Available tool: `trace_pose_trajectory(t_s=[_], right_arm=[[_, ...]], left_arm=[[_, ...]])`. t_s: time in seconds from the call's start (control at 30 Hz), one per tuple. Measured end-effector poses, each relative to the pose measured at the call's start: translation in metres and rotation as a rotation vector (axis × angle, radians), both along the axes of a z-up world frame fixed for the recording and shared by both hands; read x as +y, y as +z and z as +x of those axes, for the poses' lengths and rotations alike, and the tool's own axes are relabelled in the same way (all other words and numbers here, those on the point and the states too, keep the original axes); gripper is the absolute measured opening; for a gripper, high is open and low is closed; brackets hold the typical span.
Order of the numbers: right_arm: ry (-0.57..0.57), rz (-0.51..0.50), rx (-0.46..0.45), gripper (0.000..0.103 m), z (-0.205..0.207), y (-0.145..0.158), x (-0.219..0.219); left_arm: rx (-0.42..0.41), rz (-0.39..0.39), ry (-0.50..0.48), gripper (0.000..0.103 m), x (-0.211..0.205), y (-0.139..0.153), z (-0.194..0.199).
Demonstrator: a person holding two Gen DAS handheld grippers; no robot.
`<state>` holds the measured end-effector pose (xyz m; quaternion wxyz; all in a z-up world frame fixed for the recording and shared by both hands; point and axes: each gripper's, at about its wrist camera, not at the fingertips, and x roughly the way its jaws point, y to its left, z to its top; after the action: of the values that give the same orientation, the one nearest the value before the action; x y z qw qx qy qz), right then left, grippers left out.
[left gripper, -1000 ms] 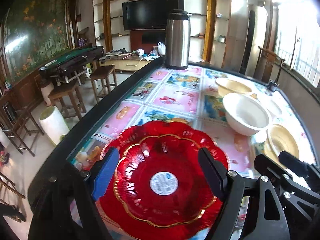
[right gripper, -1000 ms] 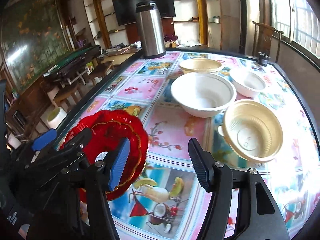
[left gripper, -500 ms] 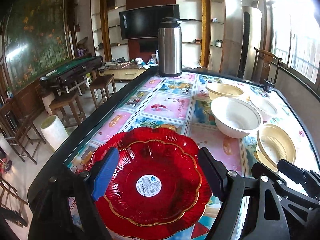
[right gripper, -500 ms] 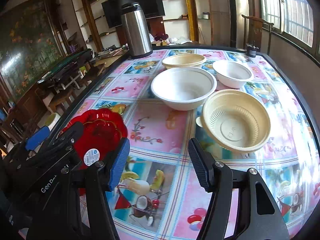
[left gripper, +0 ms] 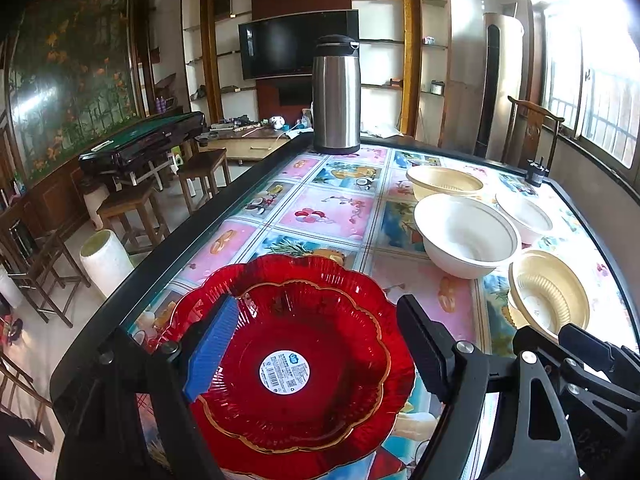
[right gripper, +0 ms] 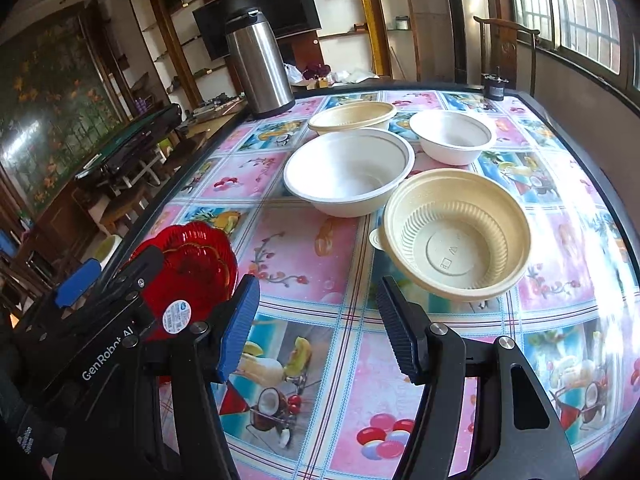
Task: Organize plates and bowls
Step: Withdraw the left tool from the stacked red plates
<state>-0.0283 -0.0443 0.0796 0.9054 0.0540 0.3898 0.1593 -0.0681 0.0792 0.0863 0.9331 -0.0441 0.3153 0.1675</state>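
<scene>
Red scalloped plates (left gripper: 296,344) with gold rims lie stacked at the table's near left edge; they also show in the right wrist view (right gripper: 192,268). My left gripper (left gripper: 312,344) is open above them, touching nothing. My right gripper (right gripper: 316,320) is open and empty, just short of a beige ribbed bowl (right gripper: 456,236). A large white bowl (right gripper: 348,172), a small white bowl (right gripper: 452,136) and another beige bowl (right gripper: 352,116) stand farther back. The bowls also show in the left wrist view: large white (left gripper: 464,236), beige ribbed (left gripper: 548,292).
A tall steel thermos (left gripper: 336,96) stands at the table's far edge. The table (right gripper: 304,248) has a colourful printed cover and a dark raised rim. Stools and a white bin (left gripper: 104,260) stand on the floor to the left. A small black object (right gripper: 495,87) sits at the far right corner.
Both grippers have pulled back and risen a little; the plates and bowls now sit farther ahead in view. Both stay open. Nothing on the table has moved.
</scene>
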Motion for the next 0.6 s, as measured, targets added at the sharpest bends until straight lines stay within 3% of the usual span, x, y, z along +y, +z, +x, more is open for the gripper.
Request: trace_pose_trajectory(t_s=[0.6], right_arm=[[-0.090, 0.017, 0.018, 0.061, 0.005, -0.002, -0.048]], left_arm=[[0.007, -0.021, -0.069, 0.081, -0.031, -0.003, 0.008]])
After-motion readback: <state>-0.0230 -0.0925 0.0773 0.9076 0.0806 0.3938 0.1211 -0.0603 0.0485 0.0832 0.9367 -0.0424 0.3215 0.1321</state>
